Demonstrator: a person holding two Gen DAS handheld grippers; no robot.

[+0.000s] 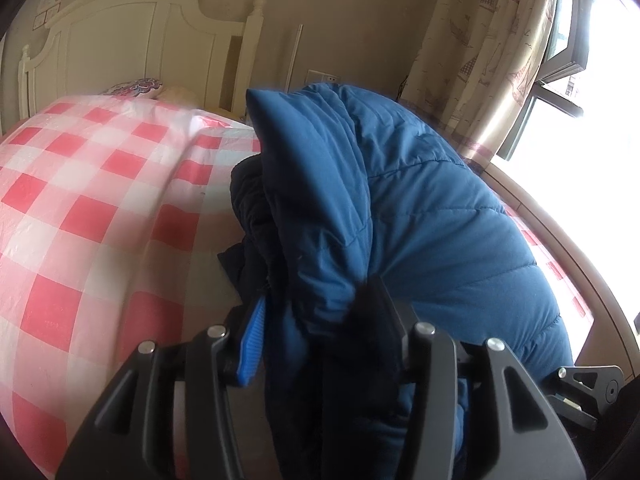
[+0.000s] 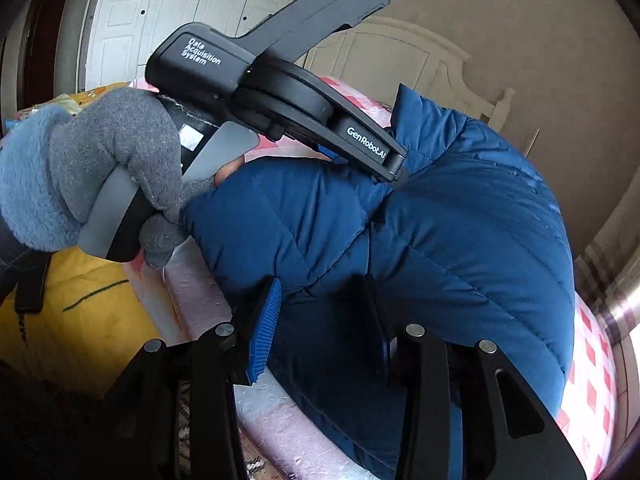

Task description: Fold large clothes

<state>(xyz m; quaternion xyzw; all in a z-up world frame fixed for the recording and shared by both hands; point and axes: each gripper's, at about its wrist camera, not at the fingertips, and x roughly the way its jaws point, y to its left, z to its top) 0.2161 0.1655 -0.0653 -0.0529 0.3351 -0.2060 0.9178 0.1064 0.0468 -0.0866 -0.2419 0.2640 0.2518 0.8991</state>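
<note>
A puffy blue jacket (image 1: 420, 200) with dark lining is heaped on the bed, its collar end standing up. My left gripper (image 1: 316, 308) has a thick fold of it filling the space between its fingers, with creases running into the grip. In the right wrist view the left gripper (image 2: 396, 172) is seen from the side, held by a hand in a grey glove (image 2: 120, 152), its tips sunk into the top of the jacket (image 2: 480, 220). My right gripper (image 2: 322, 300) is closed on the jacket's near edge at the side of the bed, its blue pad (image 2: 264, 332) against the fabric.
The bed has a red and white checked cover (image 1: 100, 200) and a white headboard (image 1: 120, 32). A curtain (image 1: 480, 60) and bright window are to the right. A yellow bag (image 2: 80, 312) lies beside the bed, with white wardrobe doors (image 2: 180, 0) behind.
</note>
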